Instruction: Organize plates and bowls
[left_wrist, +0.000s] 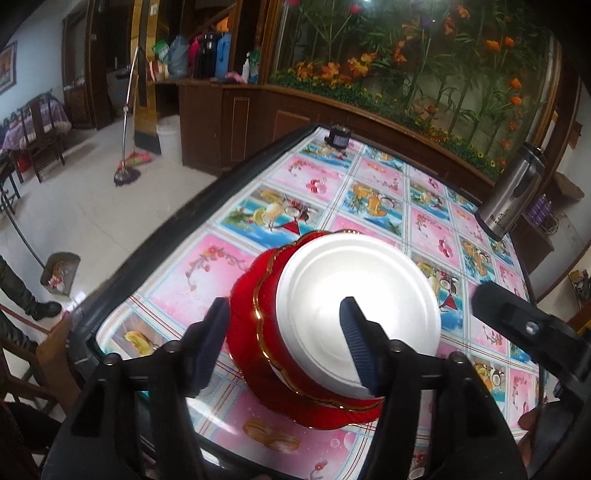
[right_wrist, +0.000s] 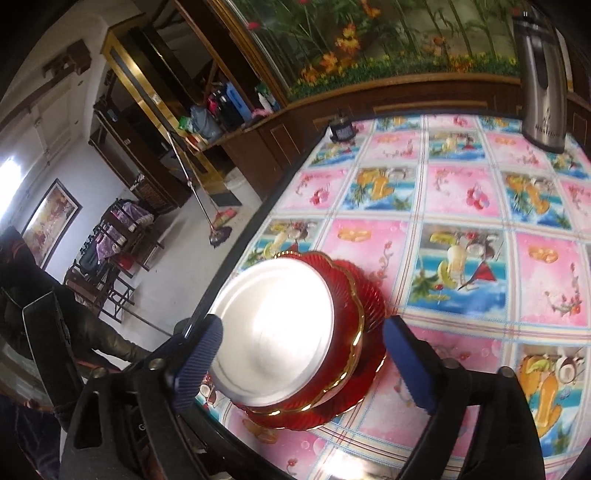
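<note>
Now stacked near the table's (left_wrist: 155, 236) near-left corner, close to its dark edge: white plate (left_wrist: 354, 306) uppermost on red plates (left_wrist: 255, 332), with broad bare cloth beyond toward the steel flask (left_wrist: 513, 192) at the far right edge. Left gripper (left_wrist: 284, 343) released, fingers astride the stack's left rim without pressing; right gripper (right_wrist: 303, 362) spread wide around the stack, touching nothing. Seen only from the left wrist: dustpan (left_wrist: 61, 273) on the floor; only from the right wrist: framed picture (right_wrist: 51, 218).
</note>
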